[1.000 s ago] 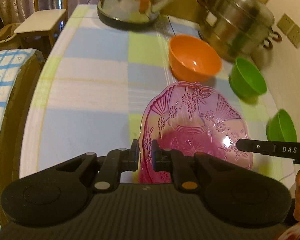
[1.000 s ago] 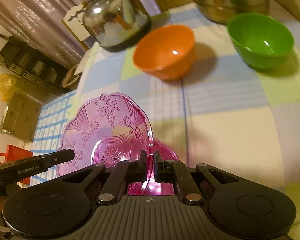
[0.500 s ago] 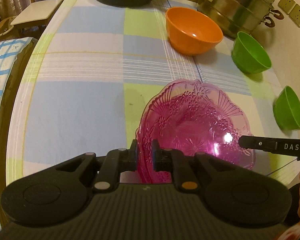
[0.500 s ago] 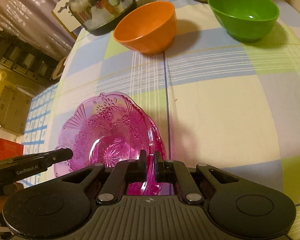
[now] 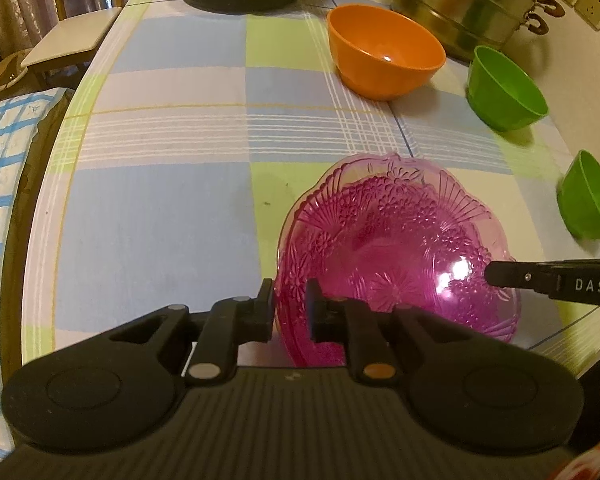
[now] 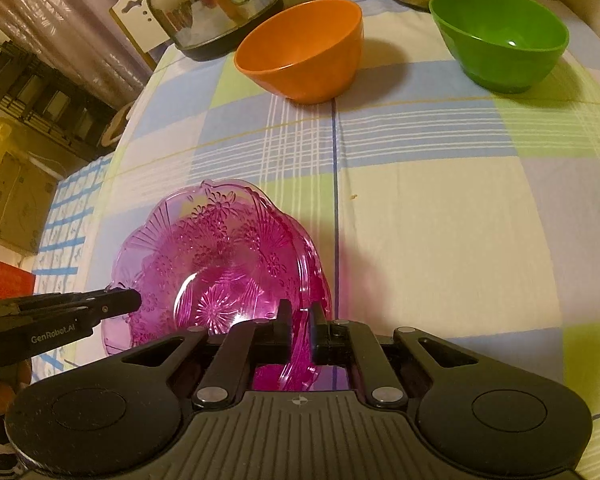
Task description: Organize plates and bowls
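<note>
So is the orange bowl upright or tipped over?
Upright: the orange bowl stands on its base with its opening facing up, empty inside.

The pink plate (image 5: 396, 248) is looking like glossy, embossed clear plastic; the orange bowl (image 5: 384, 56) behind it is showing smooth plastic, the kettle (image 6: 212, 4) polished metal.

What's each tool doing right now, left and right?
Left tool: shut on the rim of the pink plate.
Right tool: shut on the opposite rim of the same plate.

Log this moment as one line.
left gripper: shut on pink glass plate rim | right gripper: shut on opposite rim | plate: low over tablecloth
</note>
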